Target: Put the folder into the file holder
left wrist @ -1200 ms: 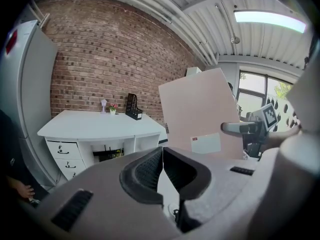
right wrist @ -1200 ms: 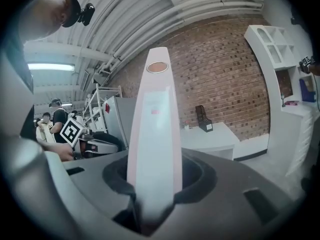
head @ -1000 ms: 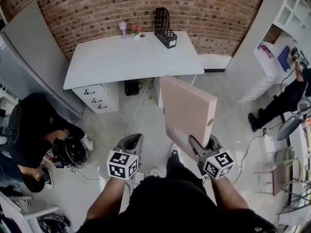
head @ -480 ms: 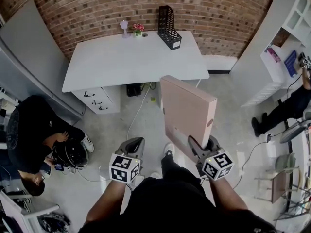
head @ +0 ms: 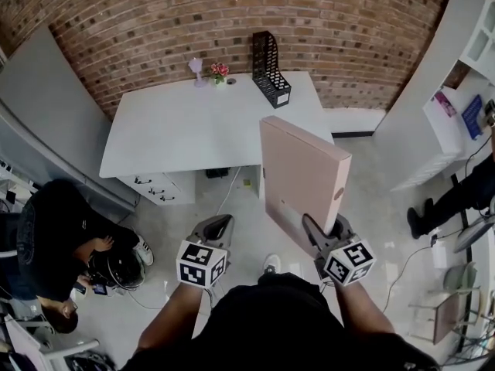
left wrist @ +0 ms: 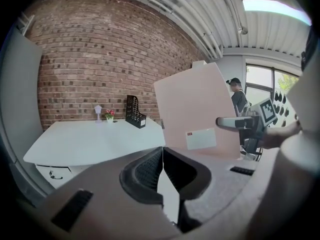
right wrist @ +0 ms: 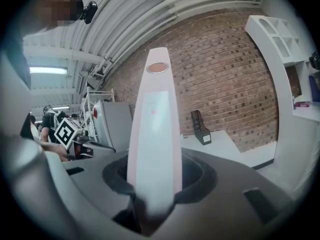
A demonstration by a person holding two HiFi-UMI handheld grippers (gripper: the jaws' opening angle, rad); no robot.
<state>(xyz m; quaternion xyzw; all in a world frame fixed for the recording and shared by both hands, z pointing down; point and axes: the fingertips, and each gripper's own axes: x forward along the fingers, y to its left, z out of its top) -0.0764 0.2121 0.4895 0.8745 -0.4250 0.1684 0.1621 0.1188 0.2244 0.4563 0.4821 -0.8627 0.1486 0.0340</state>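
Observation:
A thick pink folder (head: pixel 300 175) stands upright in the air, its spine (right wrist: pixel 152 129) facing the right gripper view. My right gripper (head: pixel 322 234) is shut on its lower edge. In the left gripper view the folder (left wrist: pixel 196 109) fills the right half, with the right gripper (left wrist: pixel 235 123) on it. My left gripper (head: pixel 216 227) hangs beside it on the left, shut with nothing in it, its jaws touching at the tip. The black mesh file holder (head: pixel 268 69) stands at the back right of the white desk (head: pixel 186 126), ahead of both grippers; it also shows as the file holder (left wrist: pixel 134 112) and file holder (right wrist: pixel 200 127).
A small pot of flowers (head: pixel 219 71) and a pale lamp (head: pixel 197 67) stand at the desk's back edge by the brick wall. A drawer unit (head: pixel 162 188) sits under the desk. A person (head: pixel 54 234) crouches on the floor at left. White shelves (head: pixel 464 91) stand at right.
Both grippers and the folder have moved forward towards the desk. The desk and file holder now look nearer, and the folder's top edge overlaps the desk's front right corner.

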